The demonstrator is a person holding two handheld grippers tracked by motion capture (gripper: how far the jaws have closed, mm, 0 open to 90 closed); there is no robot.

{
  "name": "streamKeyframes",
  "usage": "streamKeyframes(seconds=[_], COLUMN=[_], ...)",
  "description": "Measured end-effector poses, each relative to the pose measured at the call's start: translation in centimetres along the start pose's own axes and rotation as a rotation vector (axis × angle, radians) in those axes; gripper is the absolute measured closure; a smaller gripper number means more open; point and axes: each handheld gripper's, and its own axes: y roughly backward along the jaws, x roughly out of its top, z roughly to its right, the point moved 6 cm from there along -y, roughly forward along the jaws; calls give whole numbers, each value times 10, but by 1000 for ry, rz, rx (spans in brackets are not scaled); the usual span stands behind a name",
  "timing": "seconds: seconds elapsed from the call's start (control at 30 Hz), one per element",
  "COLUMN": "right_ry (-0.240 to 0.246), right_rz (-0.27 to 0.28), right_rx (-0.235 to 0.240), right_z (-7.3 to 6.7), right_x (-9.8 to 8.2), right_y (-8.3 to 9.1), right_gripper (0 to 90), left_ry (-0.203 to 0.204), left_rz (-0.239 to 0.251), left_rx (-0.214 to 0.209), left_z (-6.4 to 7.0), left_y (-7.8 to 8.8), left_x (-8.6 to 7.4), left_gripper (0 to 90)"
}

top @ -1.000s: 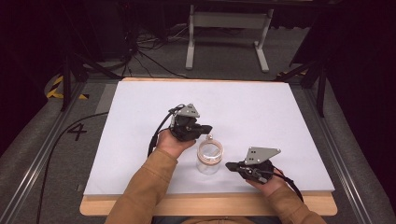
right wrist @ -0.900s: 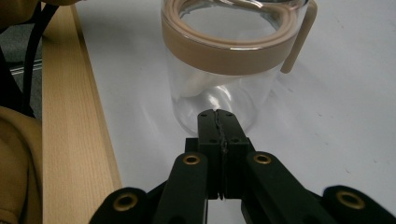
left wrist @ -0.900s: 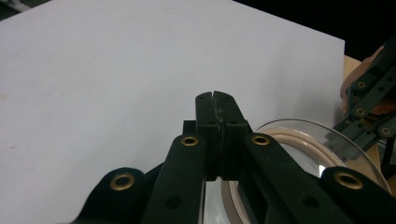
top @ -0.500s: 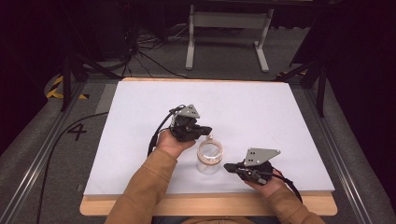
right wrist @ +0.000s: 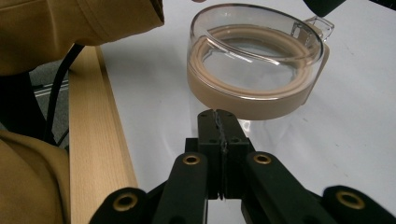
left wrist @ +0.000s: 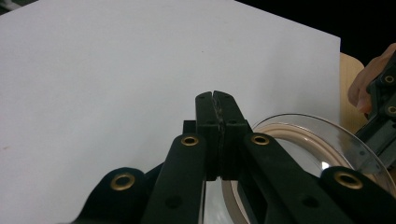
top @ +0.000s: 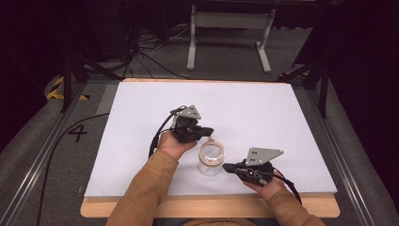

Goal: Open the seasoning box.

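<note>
The white tabletop (top: 141, 122) is lying across a wooden board (top: 94, 207) and is carrying a single clear jar (top: 211, 157), which is standing upright between the two tongs, so its long axis is running straight up and its mouth is facing the ceiling. The jar is showing see-through walls and a clear domed lid (right wrist: 254, 44) seated in a beige sealing band (right wrist: 247, 100) that is ringing the top, and a small clear tab (right wrist: 320, 24) is sticking out from the lid's rim on the side facing away from the right gripper. The left gripper (top: 207, 132) is sitting just behind the jar's far rim, its tips pointing across that rim toward the person's right; in the left gripper view its jaws are pressing flat against each other with nothing between them, and the lid (left wrist: 327, 144) is showing just to the right of and below the tips. The right gripper (top: 228, 167) is sitting just beside the jar on the person's right, pointing at its side wall; in the right gripper view its jaws are likewise pressed together and empty, the tips stopping a little short of the beige band, apart from it.
</note>
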Motion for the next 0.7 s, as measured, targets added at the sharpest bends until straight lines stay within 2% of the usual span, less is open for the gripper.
streamKeyframes(seconds=[0.33, 0.5, 0.7], right_ry=[-27, -75, -111], right_rz=[31, 70, 87], right_rx=[28, 59, 70], right_z=[-1, 1, 3], right_x=[6, 13, 13], right_y=[-2, -3, -4], right_gripper=[898, 898, 898], left_ry=[-1, 1, 3], left_rz=[2, 2, 2], left_rx=[1, 0, 0], left_z=[-1, -1, -1], left_y=[-1, -1, -1], left_x=[0, 0, 0], left_gripper=[900, 900, 900])
